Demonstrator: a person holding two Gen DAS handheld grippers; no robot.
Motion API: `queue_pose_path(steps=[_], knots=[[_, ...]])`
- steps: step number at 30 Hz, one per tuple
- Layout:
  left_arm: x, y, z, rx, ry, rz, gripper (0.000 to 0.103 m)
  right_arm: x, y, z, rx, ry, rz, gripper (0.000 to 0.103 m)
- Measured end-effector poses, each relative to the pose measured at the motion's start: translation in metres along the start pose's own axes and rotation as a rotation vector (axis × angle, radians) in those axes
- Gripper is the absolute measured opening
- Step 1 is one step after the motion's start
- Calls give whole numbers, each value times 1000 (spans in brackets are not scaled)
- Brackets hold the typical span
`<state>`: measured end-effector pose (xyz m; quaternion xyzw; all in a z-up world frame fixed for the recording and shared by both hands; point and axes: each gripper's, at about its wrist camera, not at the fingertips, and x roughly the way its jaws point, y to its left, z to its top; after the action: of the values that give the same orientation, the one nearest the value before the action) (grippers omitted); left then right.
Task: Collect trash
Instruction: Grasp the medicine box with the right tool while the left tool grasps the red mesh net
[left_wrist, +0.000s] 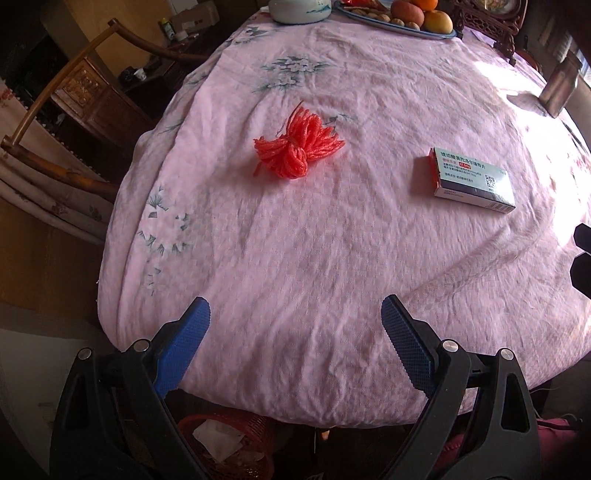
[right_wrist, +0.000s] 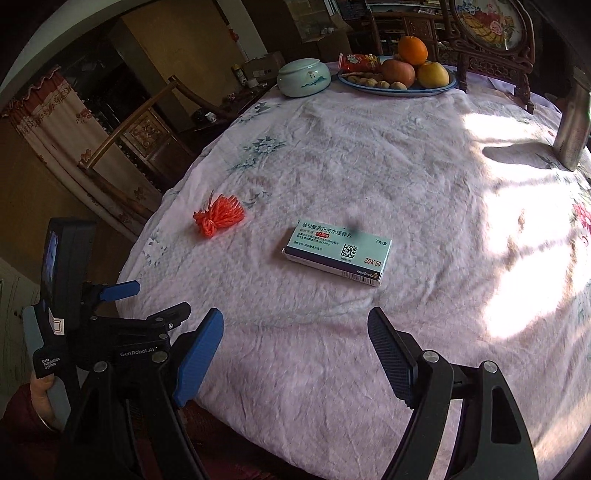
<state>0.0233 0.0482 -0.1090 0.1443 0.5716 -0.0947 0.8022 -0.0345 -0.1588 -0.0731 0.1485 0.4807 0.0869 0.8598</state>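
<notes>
Looking along the left claw (left_wrist: 295, 325), I see its blue pads standing wide apart with nothing between them, hanging over the near edge of the desk (left_wrist: 295, 258) and its pink flowered cloth. The red bundle of string (left_wrist: 295, 147) lies ahead of it toward the middle, well apart from the pill box (left_wrist: 472, 177) off to its right, and a red basket (left_wrist: 225, 435) with paper in it sits on the floor under the near edge, likely the bin for all this. From the right claw (right_wrist: 295, 332), also spread open and empty, the pill box (right_wrist: 336, 253) lies almost straight ahead, flat on the cloth, the string (right_wrist: 219, 216) farther left. I would bring each claw down squarely over its own piece, the right one straddling the box across its narrow width, and press lightly so the loose cloth does not bunch up into the grip.
</notes>
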Motion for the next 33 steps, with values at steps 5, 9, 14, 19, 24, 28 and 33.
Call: queue_pose_path(steps=[5,9,14,19,24,28,33], knots=[[8,1,15,-23,5,-3,90,11,-14,20,0,17,7,82],[21,11,42,-92,21,-48,90,30,-26,34,-27,52,-5,84],[34,19,74,-164,44,-92,90,67,-27,45,-132,104,-22,87],[46,15,94,-138,43,-67,90,107,-25,54,-254,133,-85,90],[64,11,111,-129,36,-70,89,113,-23,54,-336,138,-118,17],[79,9,119,-117,47,-89,67,101,-29,52,-295,139,-80,15],[65,15,114,-129,-4,-121,48,82,-27,51,-275,104,-51,15]])
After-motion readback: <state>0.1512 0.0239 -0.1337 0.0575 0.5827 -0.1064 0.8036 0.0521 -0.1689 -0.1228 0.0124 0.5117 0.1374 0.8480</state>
